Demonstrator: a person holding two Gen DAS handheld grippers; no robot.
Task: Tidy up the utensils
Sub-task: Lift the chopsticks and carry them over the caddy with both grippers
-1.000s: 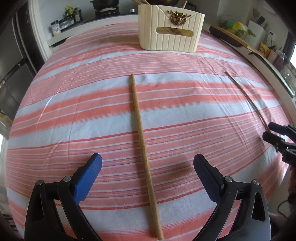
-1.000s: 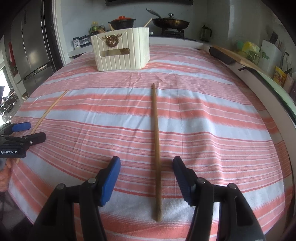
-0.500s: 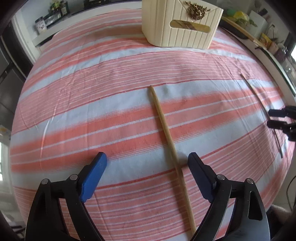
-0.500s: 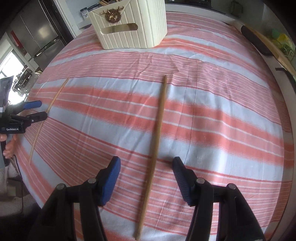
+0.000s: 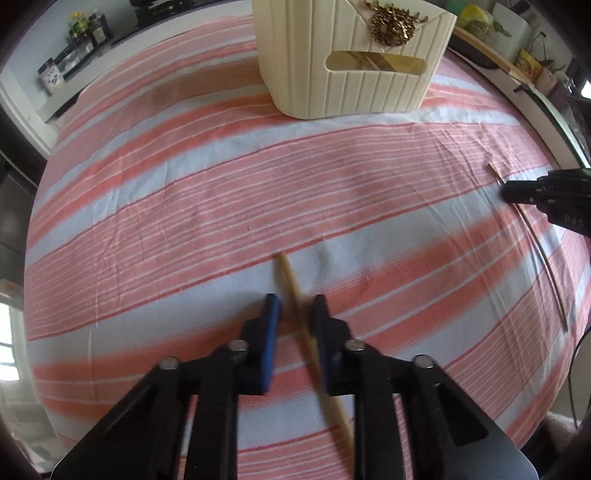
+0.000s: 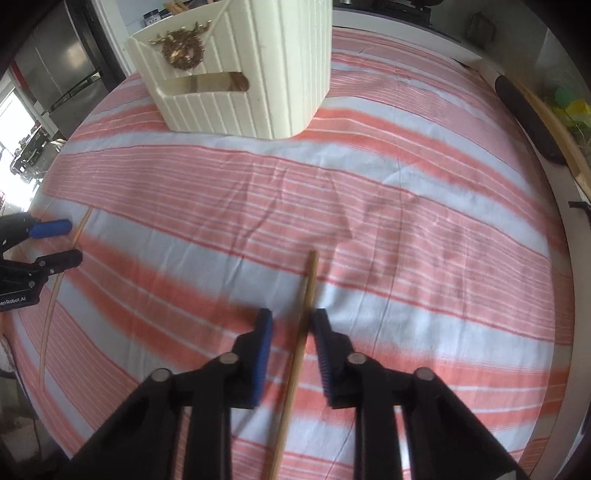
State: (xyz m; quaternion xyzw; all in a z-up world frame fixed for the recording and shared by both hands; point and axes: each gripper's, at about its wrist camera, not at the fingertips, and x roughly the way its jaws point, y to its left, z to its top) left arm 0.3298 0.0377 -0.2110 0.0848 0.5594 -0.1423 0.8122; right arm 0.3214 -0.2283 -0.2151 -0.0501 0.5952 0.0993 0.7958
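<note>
Two wooden chopsticks lie on the striped tablecloth. In the left wrist view, my left gripper (image 5: 293,302) straddles one chopstick (image 5: 295,291), jaws narrowed around it with small gaps still showing. In the right wrist view, my right gripper (image 6: 291,317) straddles the other chopstick (image 6: 308,280) the same way. Each view shows the other gripper at its edge: the right gripper (image 5: 517,192) over its chopstick (image 5: 543,254), the left gripper (image 6: 55,240) over its chopstick (image 6: 55,291). The cream ribbed utensil basket (image 5: 351,62) stands farther back and also shows in the right wrist view (image 6: 240,70).
The table edge runs along the right with a dark roll (image 6: 524,118) and a wooden board beside it. Jars (image 5: 85,29) stand on a counter at the back left. A steel fridge (image 6: 55,66) stands at the left.
Both grippers have moved forward and down along their chopsticks toward the far tips. Both sets of jaws have narrowed from wide open to close around the sticks.
</note>
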